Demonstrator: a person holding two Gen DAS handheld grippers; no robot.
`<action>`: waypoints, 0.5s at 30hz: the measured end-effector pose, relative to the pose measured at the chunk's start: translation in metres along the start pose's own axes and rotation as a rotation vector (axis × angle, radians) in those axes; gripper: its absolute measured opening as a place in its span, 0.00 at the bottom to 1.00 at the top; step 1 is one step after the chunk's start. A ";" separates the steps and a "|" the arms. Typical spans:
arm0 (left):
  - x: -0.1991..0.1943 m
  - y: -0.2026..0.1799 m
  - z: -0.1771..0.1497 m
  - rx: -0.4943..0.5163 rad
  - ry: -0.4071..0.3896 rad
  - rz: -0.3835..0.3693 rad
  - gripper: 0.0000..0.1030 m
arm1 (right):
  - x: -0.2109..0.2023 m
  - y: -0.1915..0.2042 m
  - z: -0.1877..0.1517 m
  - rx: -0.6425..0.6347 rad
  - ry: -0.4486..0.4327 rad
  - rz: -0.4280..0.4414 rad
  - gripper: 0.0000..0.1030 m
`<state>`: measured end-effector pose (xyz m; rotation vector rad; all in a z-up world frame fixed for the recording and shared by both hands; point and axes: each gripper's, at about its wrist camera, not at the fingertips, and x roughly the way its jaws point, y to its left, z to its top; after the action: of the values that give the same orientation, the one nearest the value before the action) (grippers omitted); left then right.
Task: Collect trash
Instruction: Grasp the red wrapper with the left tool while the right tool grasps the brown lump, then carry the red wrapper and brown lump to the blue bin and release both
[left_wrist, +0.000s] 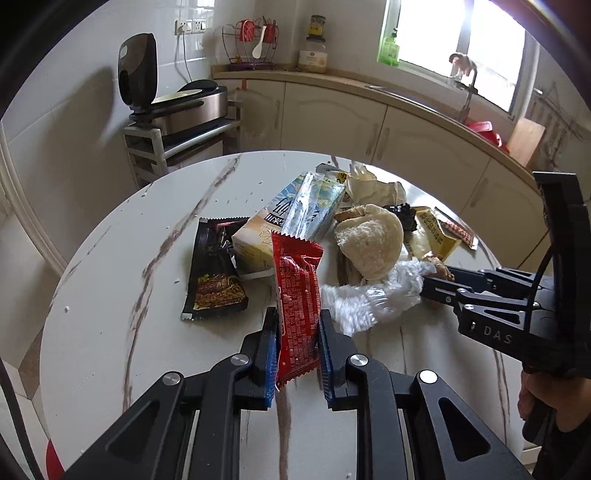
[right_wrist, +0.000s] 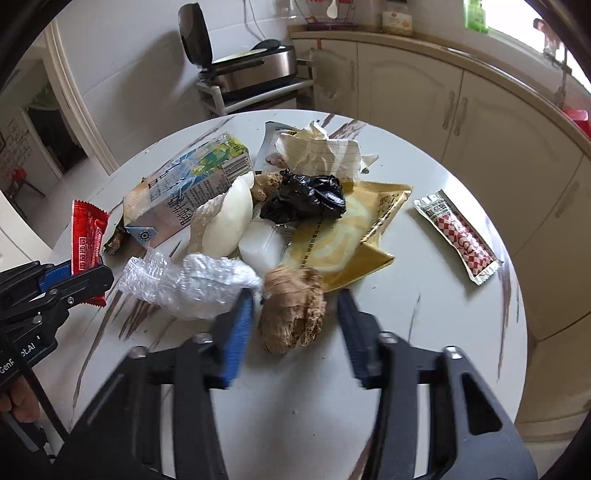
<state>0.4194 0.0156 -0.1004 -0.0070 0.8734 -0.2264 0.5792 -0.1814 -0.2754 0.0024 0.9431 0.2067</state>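
My left gripper (left_wrist: 298, 314) is shut on a red snack wrapper (left_wrist: 297, 288), which stands up between its blue pads above the round marble table (left_wrist: 110, 295). The right wrist view shows the same wrapper (right_wrist: 86, 236) upright in the left gripper (right_wrist: 94, 269). My right gripper (right_wrist: 295, 295) straddles a brown crumbly lump (right_wrist: 291, 314). Narrow gaps show on both sides, so the pads are not pressing on it. A wad of clear plastic (right_wrist: 192, 284) lies against its left finger. The right gripper's picture is blurred.
The pile behind holds a milk carton (right_wrist: 192, 184), a pale round bun (right_wrist: 229, 218), a black bag (right_wrist: 306, 197), a yellow packet (right_wrist: 351, 236) and crumpled paper (right_wrist: 321, 147). A sauce sachet (right_wrist: 458, 236) lies apart at the right. A black noodle wrapper (left_wrist: 216, 269) lies left. Cabinets (left_wrist: 332, 118) stand beyond.
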 end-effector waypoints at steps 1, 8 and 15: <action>-0.009 -0.004 -0.005 0.005 -0.009 -0.007 0.15 | -0.002 0.000 -0.002 0.002 0.000 0.001 0.30; -0.057 -0.029 -0.023 0.049 -0.060 -0.044 0.15 | -0.047 -0.008 -0.027 0.042 -0.061 0.059 0.30; -0.100 -0.085 -0.045 0.129 -0.103 -0.109 0.15 | -0.121 -0.028 -0.061 0.092 -0.175 0.071 0.30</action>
<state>0.3064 -0.0435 -0.0450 0.0534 0.7550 -0.3808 0.4659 -0.2354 -0.2166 0.1373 0.7778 0.2244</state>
